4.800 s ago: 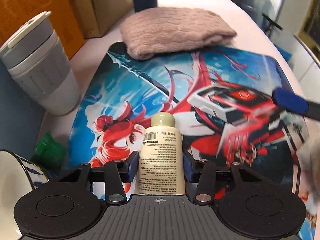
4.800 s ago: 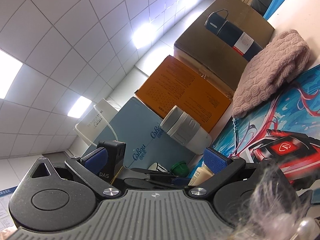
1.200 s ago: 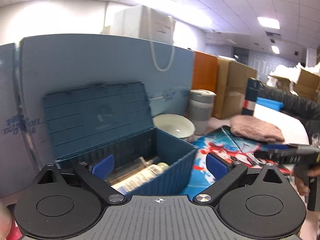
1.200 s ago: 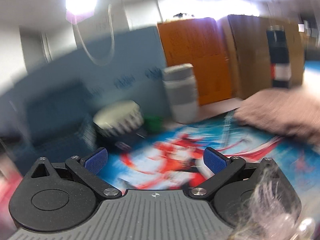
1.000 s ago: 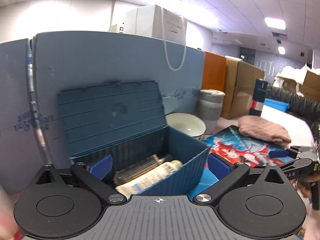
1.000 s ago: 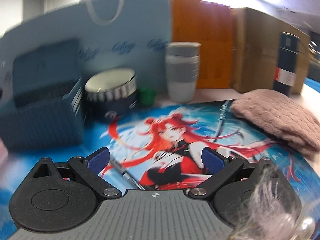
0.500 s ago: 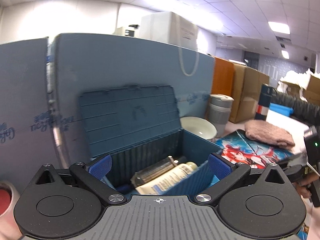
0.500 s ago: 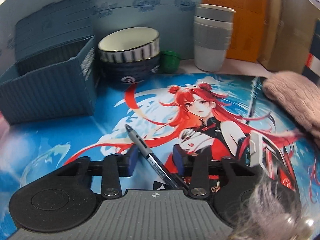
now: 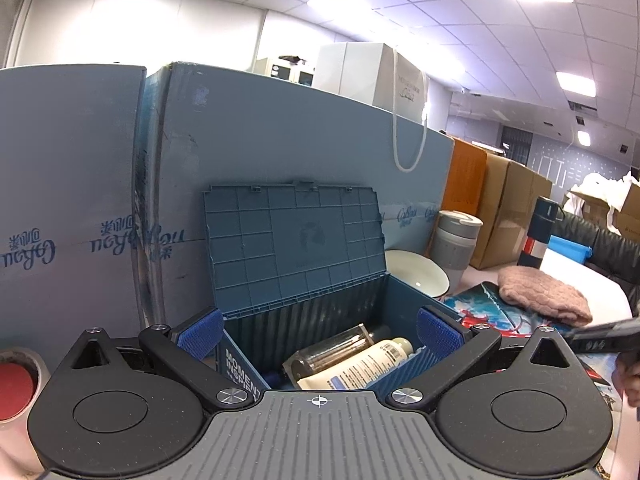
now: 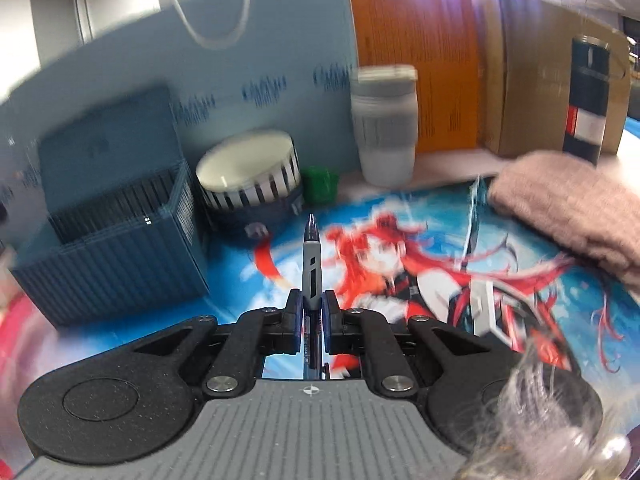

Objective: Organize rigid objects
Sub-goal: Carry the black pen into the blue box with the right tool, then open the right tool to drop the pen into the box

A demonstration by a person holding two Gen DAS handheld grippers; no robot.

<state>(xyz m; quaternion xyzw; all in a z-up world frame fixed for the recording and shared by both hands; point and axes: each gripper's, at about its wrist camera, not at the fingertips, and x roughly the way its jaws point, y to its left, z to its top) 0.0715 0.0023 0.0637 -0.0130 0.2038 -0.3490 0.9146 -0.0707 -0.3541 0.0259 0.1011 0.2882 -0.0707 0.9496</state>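
Pen gripped, box open

My right gripper (image 10: 311, 316) has just closed on one slim pen (image 10: 311, 264); my left gripper (image 9: 319, 330) gapes empty before the ribbed plastic box (image 9: 404, 300), two bottles (image 9: 360, 360) inside.

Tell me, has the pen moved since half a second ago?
Yes. The pen, clamped in the right gripper, is lifted off the mat, tip towards the bowl.

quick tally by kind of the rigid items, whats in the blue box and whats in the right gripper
Bottles in the blue box: 2, a clear bottle and a cream lotion bottle
Pens: 1, the pen clamped in the right gripper
Total: 3
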